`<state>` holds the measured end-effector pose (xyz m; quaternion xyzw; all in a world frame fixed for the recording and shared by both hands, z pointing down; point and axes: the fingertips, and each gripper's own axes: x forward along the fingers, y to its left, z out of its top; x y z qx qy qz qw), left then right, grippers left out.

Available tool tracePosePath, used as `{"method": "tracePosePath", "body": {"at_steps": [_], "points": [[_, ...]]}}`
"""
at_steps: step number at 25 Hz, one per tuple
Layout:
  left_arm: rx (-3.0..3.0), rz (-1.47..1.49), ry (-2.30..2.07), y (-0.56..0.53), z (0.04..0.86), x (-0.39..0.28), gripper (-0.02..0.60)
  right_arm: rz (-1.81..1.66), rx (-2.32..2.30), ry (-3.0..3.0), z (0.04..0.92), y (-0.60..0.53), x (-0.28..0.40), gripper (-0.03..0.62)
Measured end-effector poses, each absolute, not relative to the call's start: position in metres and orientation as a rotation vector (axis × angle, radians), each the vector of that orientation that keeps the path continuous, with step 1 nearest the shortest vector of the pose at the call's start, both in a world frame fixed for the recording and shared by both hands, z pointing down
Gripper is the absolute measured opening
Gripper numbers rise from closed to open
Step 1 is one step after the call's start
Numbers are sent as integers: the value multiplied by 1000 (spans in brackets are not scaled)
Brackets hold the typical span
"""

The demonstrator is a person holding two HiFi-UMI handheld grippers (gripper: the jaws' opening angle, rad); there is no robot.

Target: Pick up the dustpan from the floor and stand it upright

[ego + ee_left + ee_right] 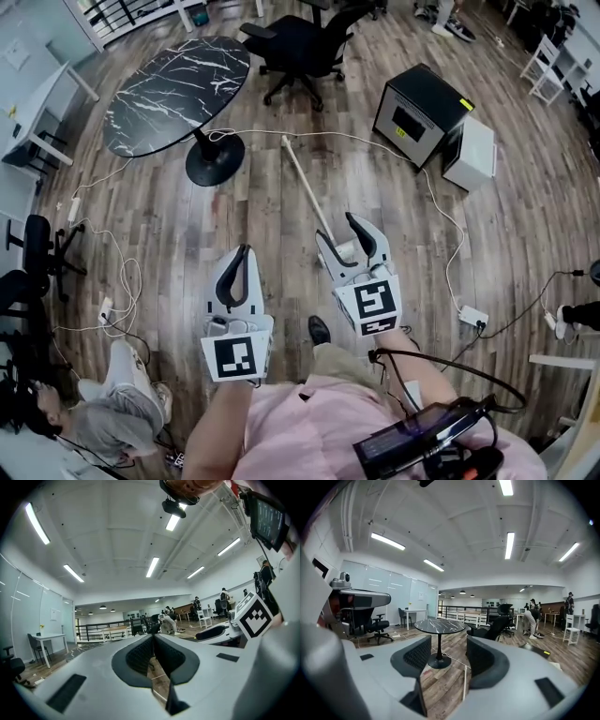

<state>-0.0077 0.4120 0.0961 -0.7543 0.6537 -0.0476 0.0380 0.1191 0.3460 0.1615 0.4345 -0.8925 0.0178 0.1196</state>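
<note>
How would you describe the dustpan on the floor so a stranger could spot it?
Find the round black marble table on the wooden floor. Right of its base lies the dustpan, its pale handle running toward the right gripper. It is the only straight stick among curling white cables.

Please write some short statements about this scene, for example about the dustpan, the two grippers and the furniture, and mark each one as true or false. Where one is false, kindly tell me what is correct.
1. The dustpan handle lies flat on the wooden floor. True.
2. The right gripper is clamped on the handle. False: its jaws stand apart and hold nothing. The handle is on the floor below them.
3. The left gripper has its jaws together and is empty. True.
4. The round table has a plain white top. False: its top is black with white marble veins.
</note>
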Motion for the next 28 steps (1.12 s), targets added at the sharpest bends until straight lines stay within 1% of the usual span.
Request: {"method": "tracePosePath", "body": {"at_steps": [5,11,20,28], "points": [[-2258,-116,1992,367,68,-19,21,1,1248,-2642,141,296,101,233],[-2202,-126,2012,331,55,-46,21,-30,1233,-2665,130,249,77,230],[-2246,-104,2038,269,85,-92,21,-15,1221,-2615,156,191,37,229],[-2309,-95,1999,183,112,-157,21,7,1245,-2543,180,115,-22,227]]}}
